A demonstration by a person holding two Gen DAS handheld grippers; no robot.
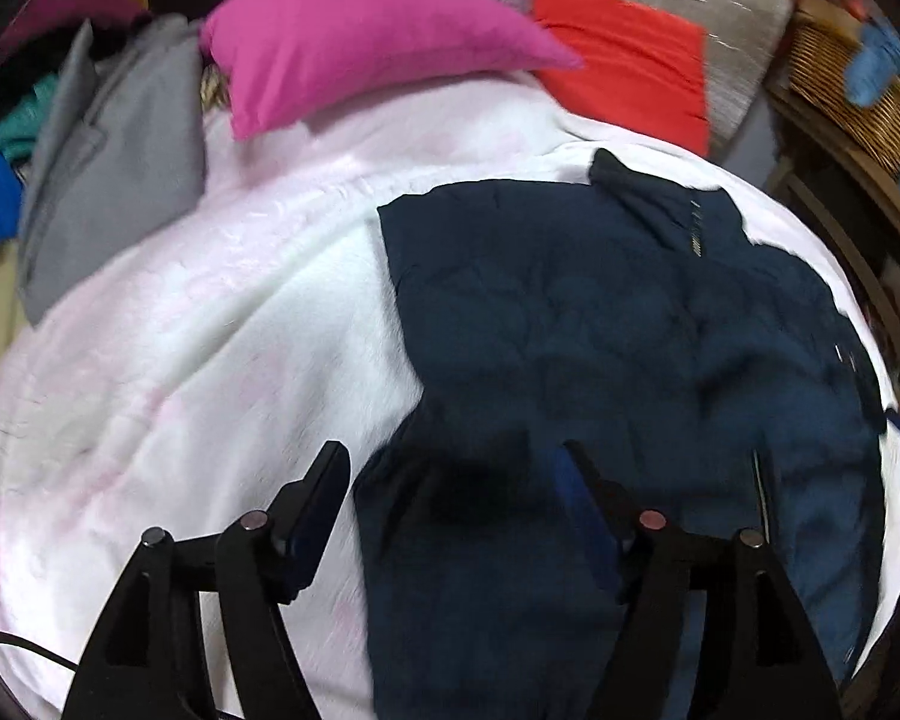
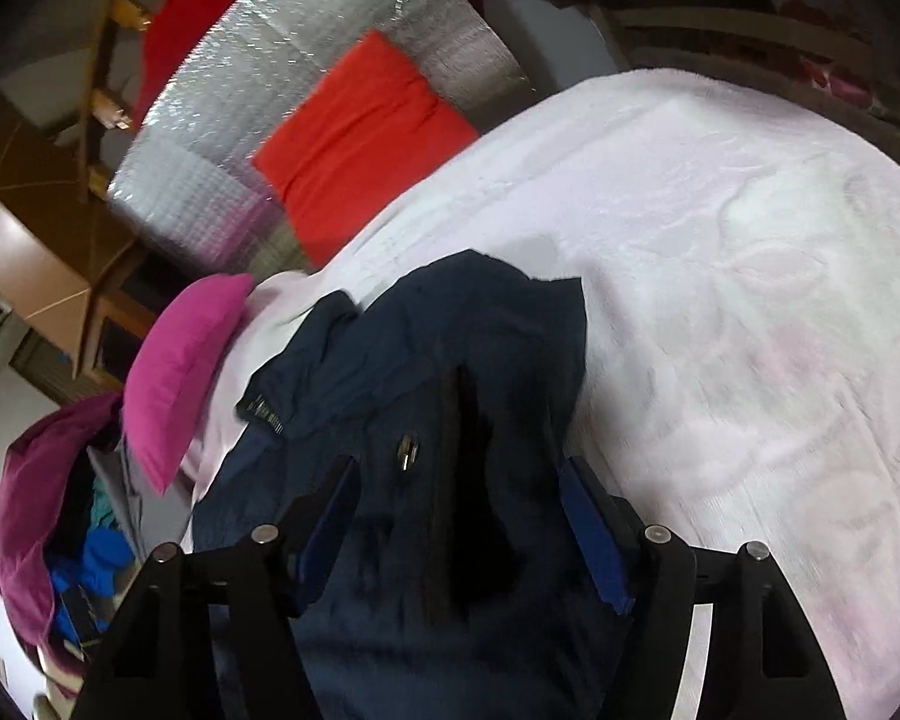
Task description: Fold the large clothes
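Note:
A dark navy padded jacket (image 1: 600, 324) lies spread on a white-pink blanket (image 1: 210, 312), its collar toward the far side. My left gripper (image 1: 456, 456) is open above the jacket's near left edge, holding nothing. In the right wrist view the same jacket (image 2: 438, 372) lies under my right gripper (image 2: 459, 468), which is open over a pocket zip and a metal snap (image 2: 406, 450). The blanket also shows in that view (image 2: 750, 276).
A pink pillow (image 1: 354, 42) and a red cushion (image 1: 630, 60) lie at the far end against a silver foil mat (image 2: 306, 72). A grey garment (image 1: 108, 168) and a pile of coloured clothes (image 2: 60, 540) lie at the side. A wicker basket (image 1: 840, 78) stands far right.

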